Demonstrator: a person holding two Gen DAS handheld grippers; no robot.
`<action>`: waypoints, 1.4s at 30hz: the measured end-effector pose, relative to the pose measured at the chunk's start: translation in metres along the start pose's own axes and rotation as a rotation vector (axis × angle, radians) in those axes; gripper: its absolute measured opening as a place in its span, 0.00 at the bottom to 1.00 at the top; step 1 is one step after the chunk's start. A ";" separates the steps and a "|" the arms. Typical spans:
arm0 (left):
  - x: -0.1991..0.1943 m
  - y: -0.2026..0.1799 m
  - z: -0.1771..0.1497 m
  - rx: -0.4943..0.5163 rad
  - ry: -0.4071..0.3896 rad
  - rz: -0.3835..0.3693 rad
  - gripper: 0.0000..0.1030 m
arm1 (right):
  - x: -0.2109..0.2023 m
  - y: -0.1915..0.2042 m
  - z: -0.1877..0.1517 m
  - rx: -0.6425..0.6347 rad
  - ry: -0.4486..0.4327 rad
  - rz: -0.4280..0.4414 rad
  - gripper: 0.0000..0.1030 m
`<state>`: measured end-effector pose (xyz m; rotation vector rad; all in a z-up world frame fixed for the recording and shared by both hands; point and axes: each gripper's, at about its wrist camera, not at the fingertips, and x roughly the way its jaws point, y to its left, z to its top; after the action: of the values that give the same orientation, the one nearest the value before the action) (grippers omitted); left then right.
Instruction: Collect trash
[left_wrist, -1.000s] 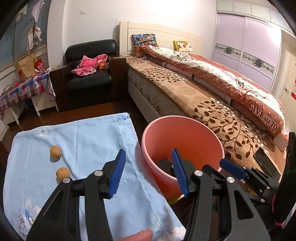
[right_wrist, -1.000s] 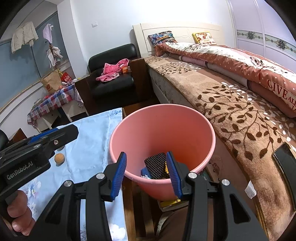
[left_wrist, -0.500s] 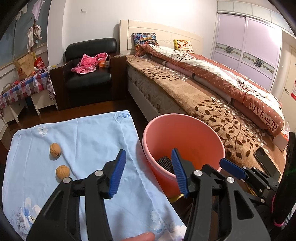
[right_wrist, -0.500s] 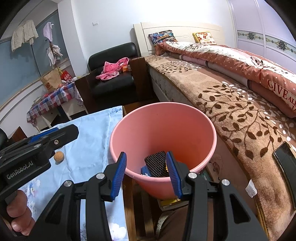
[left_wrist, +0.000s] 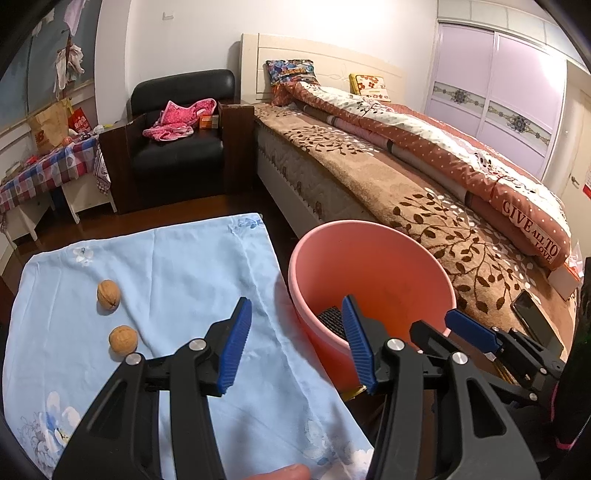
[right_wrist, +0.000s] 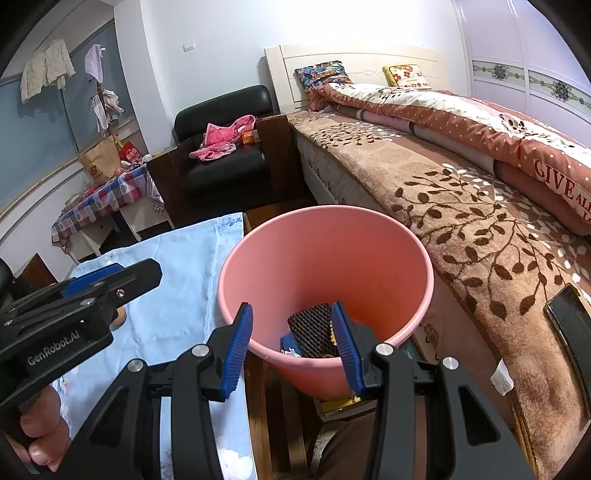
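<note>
A: Status of each gripper?
B: Left gripper (left_wrist: 295, 345): jaws spread, empty, above the cloth (left_wrist: 177, 280) edge. Right gripper (right_wrist: 291, 349): jaws spread, empty, over the bucket (right_wrist: 406, 236) near rim.
A: Trash position?
B: Two walnuts (left_wrist: 108, 294) lie on the cloth at 10 o'clock from the left gripper. A black ridged item (right_wrist: 312, 328) lies inside the bucket.
</note>
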<state>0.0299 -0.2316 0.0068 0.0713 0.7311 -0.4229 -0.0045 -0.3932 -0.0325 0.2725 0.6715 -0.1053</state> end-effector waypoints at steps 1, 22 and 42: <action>0.000 0.001 0.000 -0.002 0.000 0.001 0.50 | 0.000 0.000 0.000 0.000 -0.001 0.000 0.43; -0.003 0.021 0.002 -0.042 -0.020 0.026 0.50 | -0.020 0.011 0.010 -0.007 -0.067 0.008 0.43; -0.010 0.034 -0.003 -0.051 -0.044 0.051 0.50 | -0.020 0.026 0.005 -0.022 -0.057 0.008 0.43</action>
<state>0.0350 -0.1969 0.0087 0.0322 0.6953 -0.3562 -0.0118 -0.3694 -0.0106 0.2498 0.6142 -0.0978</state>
